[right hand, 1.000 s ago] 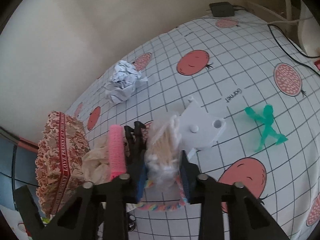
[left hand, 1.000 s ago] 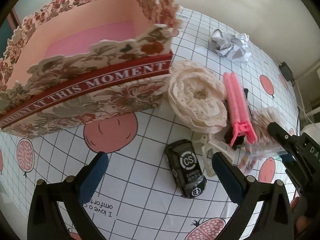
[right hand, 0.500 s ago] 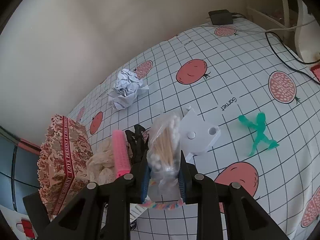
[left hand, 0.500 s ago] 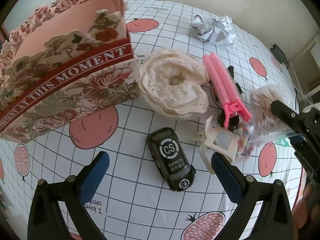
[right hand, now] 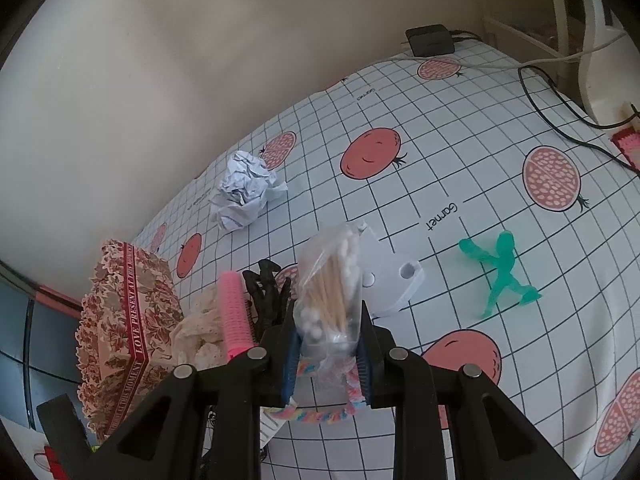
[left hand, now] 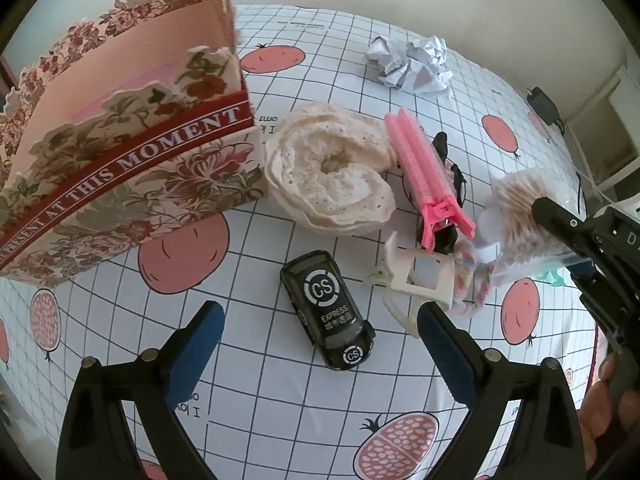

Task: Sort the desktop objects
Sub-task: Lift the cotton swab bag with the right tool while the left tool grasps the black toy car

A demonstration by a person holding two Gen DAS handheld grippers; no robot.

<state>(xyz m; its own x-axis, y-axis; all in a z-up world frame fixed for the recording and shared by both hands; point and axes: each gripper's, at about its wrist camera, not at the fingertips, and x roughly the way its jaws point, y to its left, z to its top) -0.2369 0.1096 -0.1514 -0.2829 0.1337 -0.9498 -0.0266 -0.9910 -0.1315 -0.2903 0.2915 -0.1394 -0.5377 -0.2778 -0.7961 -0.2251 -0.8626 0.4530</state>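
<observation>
A black toy car (left hand: 326,312) lies on the gridded cloth between the blue pads of my left gripper (left hand: 318,316). Its jaws are closing but do not touch the car. A floral box (left hand: 132,184) stands open at the left. Beside it lie a cream lace scrunchie (left hand: 332,180), a pink clip (left hand: 424,172) and a white clip (left hand: 420,280). My right gripper (right hand: 326,344) is shut on a clear bag of cotton swabs (right hand: 332,292), which also shows in the left wrist view as the swab bag (left hand: 520,208).
A crumpled paper ball (right hand: 244,192) sits near the wall. A green toy figure (right hand: 500,276) and a white plastic piece (right hand: 396,280) lie right of the bag. A rainbow braided band (right hand: 316,414) lies under it. A charger (right hand: 430,40) and cable (right hand: 560,120) lie at the back right.
The left wrist view has swung right: the box slid leftward in frame and the car now sits centred between the fingers. The swab bag stands more upright between the right pads.
</observation>
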